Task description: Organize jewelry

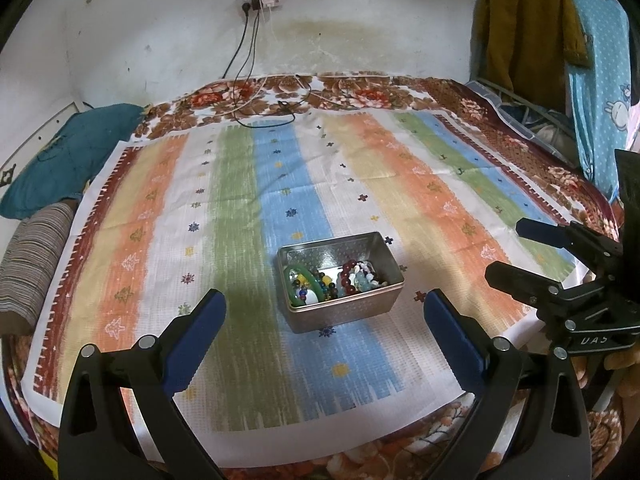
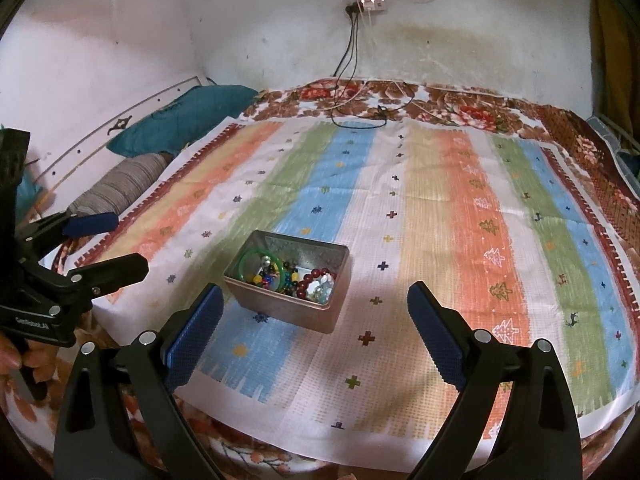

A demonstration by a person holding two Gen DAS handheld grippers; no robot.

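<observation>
A silver metal tin (image 1: 340,280) sits lidless on the striped cloth (image 1: 240,200) spread over the bed, roughly in the middle of the cloth's near half. Seen from the left wrist view, it lies just past the tips of the left gripper (image 1: 324,320), toward one o'clock of the gap between its blue pads. From the right wrist view the same tin is at about eleven o'clock of the right gripper (image 2: 314,310).

Inside the tin lies a heap of jewelry. A green bangle (image 2: 260,266) leans at the left end. A dark red bead bracelet (image 2: 316,278) curls at the right end, beside some pale blue and white beads (image 1: 366,278). Between them is a jumble of small coloured beads (image 2: 276,276), yellow, blue and black; I cannot quite make out whether they are loose or strung.

Both tongs are spread wide and grasp nothing, each hovering over the cloth and apart from the tin. A teal pillow (image 1: 68,156) lies at the cloth's far left, around ten o'clock.
</observation>
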